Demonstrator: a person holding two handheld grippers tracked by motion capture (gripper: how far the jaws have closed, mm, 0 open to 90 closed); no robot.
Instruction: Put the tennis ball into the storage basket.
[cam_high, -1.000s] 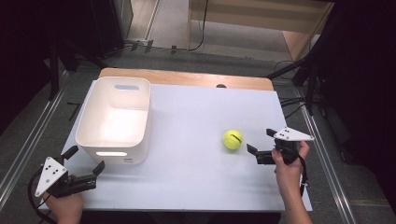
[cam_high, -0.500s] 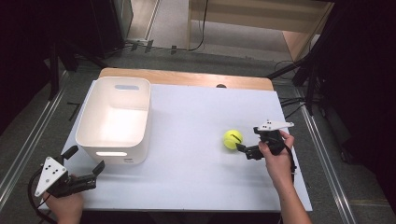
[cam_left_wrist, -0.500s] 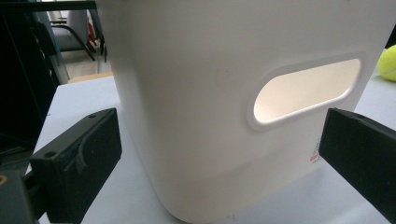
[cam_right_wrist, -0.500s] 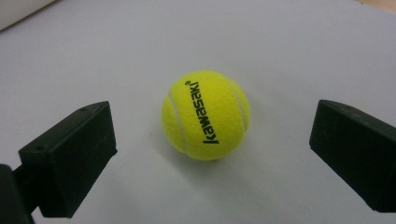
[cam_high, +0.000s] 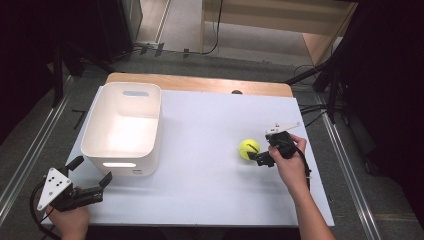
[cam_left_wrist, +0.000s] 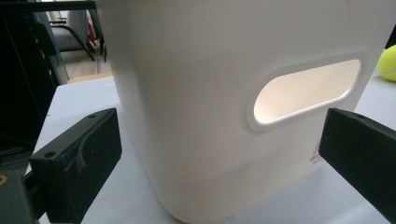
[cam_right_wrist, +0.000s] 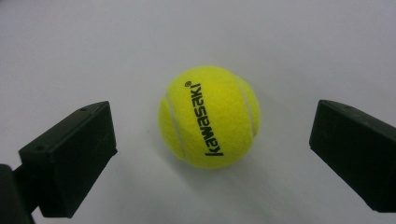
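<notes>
Far left, at the near corner of the table (cam_high: 210, 200): left gripper (cam_high: 92, 182), jaws spread wide, nothing between them, parked just short of the white bin (cam_high: 102, 150). In the left gripper view, aimed square at the bin's near wall and its handle slot (cam_left_wrist: 306, 91); no contact. Bin interior looks bare from above, though washed out by glare, so hard to be sure.

Middle of the table: open white surface, nothing lying on it.

Right: yellow tennis ball (cam_high: 248, 148) resting on the table, well apart from the bin. Right gripper (cam_high: 256, 157) drawn up just beside it from the right, jaws fully apart, holding nothing. In the right gripper view, ball (cam_right_wrist: 208, 116) centred between the two black jaws, a clear gap on either side.

Step in hand, most likely: the approach for a pick. Next: ease forward until the jaws flank the ball's widest part, then close gently, since a round ball could roll off at a one-sided touch.
</notes>
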